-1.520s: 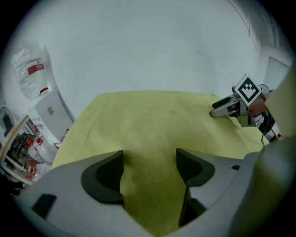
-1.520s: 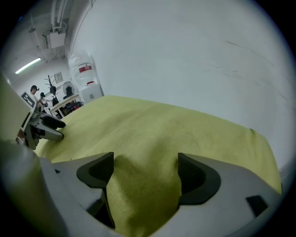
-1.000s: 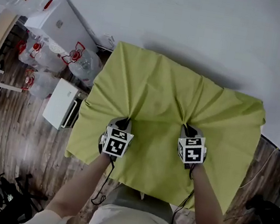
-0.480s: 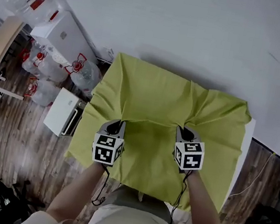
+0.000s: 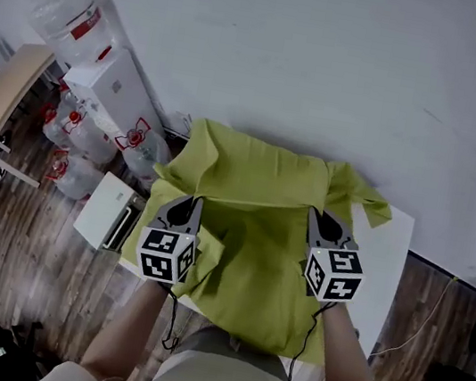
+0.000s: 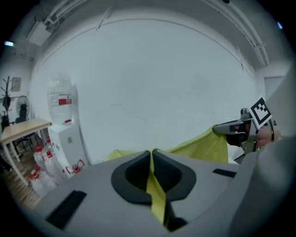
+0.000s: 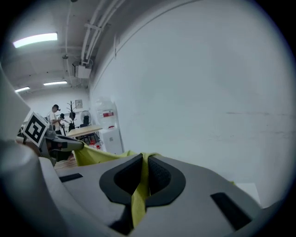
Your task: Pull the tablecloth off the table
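The yellow-green tablecloth lies bunched and creased over the white table, whose right part shows bare; the cloth's near edge hangs over the table's front toward the person; the left gripper has its jaws closed on a fold of the cloth, a yellow strip pinched between the pads; the right gripper likewise clamps a fold; the two grippers sit well apart, about level; a white water dispenser stands at left
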Demonstrator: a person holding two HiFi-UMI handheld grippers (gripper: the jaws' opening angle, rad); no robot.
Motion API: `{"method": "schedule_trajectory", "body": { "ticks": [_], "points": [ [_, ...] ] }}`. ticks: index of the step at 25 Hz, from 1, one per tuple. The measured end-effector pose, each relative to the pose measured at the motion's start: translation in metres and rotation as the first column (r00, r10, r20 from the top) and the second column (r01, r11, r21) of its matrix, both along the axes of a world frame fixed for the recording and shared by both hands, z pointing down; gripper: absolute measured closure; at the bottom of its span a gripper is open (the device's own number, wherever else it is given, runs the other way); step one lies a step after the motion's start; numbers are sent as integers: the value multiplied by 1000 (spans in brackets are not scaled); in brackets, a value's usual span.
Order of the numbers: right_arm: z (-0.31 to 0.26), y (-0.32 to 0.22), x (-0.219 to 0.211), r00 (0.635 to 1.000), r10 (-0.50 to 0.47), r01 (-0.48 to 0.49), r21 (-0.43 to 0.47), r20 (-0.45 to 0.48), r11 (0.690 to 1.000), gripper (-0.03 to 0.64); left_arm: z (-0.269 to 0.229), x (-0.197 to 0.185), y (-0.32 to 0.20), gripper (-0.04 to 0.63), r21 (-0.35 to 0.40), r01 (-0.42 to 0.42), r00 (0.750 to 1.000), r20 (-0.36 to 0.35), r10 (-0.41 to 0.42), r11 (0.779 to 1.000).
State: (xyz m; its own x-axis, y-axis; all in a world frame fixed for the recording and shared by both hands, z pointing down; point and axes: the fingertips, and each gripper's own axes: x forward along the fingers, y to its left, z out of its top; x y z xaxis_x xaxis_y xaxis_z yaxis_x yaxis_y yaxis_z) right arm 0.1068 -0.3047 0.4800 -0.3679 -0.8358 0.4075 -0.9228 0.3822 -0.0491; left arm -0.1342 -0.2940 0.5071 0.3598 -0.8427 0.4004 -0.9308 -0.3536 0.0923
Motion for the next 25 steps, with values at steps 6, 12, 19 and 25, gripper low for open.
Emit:
{"method": "schedule_trajectory", "body": {
  "ticks": [6,12,19,25],
  "points": [
    [-123,1,1,1000,-10,5,213,25,977,584,-113,0,-17,575,223,-54,999,15,52,973],
    [-245,22,-3,997,-64,43,434,35,900,584,-227,-2,-14,575,408,-56,998,6,59,911],
    [-375,86,-14,993,-110,115,672,-49,732,584,-330,3,23,575,545,-60,998,36,49,836],
    [-397,115,3,995,-74,96,688,-61,719,584,-360,20,46,575,592,-118,993,52,108,798]
  ]
}}
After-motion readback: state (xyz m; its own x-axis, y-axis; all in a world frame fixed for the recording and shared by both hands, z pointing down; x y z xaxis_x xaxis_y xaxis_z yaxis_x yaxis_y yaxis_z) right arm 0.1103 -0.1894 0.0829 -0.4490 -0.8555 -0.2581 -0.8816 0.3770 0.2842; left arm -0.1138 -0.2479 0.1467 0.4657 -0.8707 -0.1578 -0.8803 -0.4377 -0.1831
